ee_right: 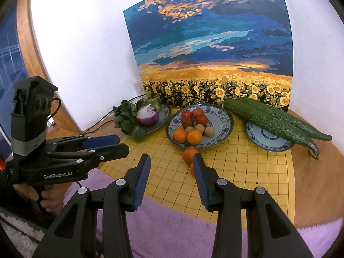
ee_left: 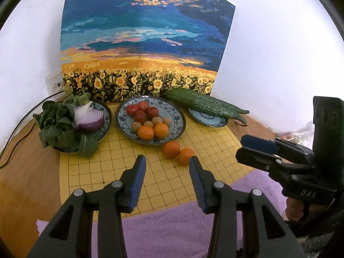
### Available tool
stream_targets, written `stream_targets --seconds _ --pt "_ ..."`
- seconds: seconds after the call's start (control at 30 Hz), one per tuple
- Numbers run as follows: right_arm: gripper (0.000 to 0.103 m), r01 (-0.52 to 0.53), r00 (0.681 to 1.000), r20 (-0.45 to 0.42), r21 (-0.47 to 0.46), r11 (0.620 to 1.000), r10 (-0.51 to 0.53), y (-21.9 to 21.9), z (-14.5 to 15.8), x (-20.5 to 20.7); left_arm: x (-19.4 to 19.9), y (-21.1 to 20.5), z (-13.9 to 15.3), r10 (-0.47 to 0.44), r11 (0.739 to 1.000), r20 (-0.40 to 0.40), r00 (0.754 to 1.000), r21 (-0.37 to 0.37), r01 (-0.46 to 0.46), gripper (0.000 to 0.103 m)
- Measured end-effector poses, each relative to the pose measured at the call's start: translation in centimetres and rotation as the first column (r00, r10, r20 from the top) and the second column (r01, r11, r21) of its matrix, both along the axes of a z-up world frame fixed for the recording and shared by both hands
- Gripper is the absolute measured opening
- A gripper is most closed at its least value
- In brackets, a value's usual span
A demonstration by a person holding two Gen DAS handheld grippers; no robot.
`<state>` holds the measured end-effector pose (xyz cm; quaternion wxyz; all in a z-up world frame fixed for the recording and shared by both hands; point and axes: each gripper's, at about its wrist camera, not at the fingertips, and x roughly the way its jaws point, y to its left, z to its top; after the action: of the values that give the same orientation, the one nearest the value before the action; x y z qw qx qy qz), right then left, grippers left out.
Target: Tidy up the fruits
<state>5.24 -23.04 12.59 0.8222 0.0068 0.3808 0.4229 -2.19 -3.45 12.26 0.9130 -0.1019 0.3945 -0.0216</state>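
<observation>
On the yellow grid mat (ee_left: 193,137), only the left wrist view clears both loose oranges (ee_left: 171,149); both claws empty, parted.

Everything's lit bright and even, with shadows kept soft. The white wall (ee_left: 268,53) gets blown out around 2 o'clock, and edges are badly fisheye-bent.

A white wall (ee_left: 268,49) rises beyond the jaws, evenly lit. Leaning against it straight ahead stands a large painting (ee_left: 146,36) of a sunflower field under a blue and orange sky. Left of that, low on the wall, sits a white socket (ee_left: 54,83) with a dark cable (ee_left: 19,126) trailing down. A wooden tabletop (ee_right: 318,185) spreads under the jaws, covered by a yellow gridded mat (ee_left: 163,185); a purple cloth (ee_left: 172,232) lies nearest.
</observation>
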Motion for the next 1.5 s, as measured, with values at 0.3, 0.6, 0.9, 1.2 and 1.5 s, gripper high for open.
stream_targets --seconds 0.3,0.6,0.9,1.2,1.5 --pt "0.042 -0.010 1.000 -0.008 -0.017 1.000 0.009 -0.6 -0.1 -2.4 -1.7 -0.6 -0.5 0.006 1.000 -0.020 1.000 -0.012 -0.007 0.044" --pt "0.042 -0.020 0.998 -0.066 -0.047 0.999 0.017 -0.9 -1.7 -3.6 -3.7 -0.6 -2.2 0.031 0.999 -0.084 0.996 -0.037 -0.034 0.044" --pt "0.042 -0.039 0.993 -0.118 -0.066 0.997 0.031 -0.7 -2.9 -4.3 -4.8 -0.8 -3.6 0.040 0.998 -0.139 0.990 -0.052 -0.047 0.044" --pt "0.042 -0.051 0.984 -0.176 -0.089 0.995 0.035 -0.6 -4.8 -4.9 -5.3 -0.9 -5.1 0.048 0.996 -0.200 0.979 -0.058 -0.060 0.044" --pt "0.042 -0.074 0.969 -0.243 -0.157 0.985 0.034 -0.8 -7.7 -6.2 -6.2 -2.2 -7.1 0.045 0.999 -0.255 0.966 -0.011 -0.050 0.044"
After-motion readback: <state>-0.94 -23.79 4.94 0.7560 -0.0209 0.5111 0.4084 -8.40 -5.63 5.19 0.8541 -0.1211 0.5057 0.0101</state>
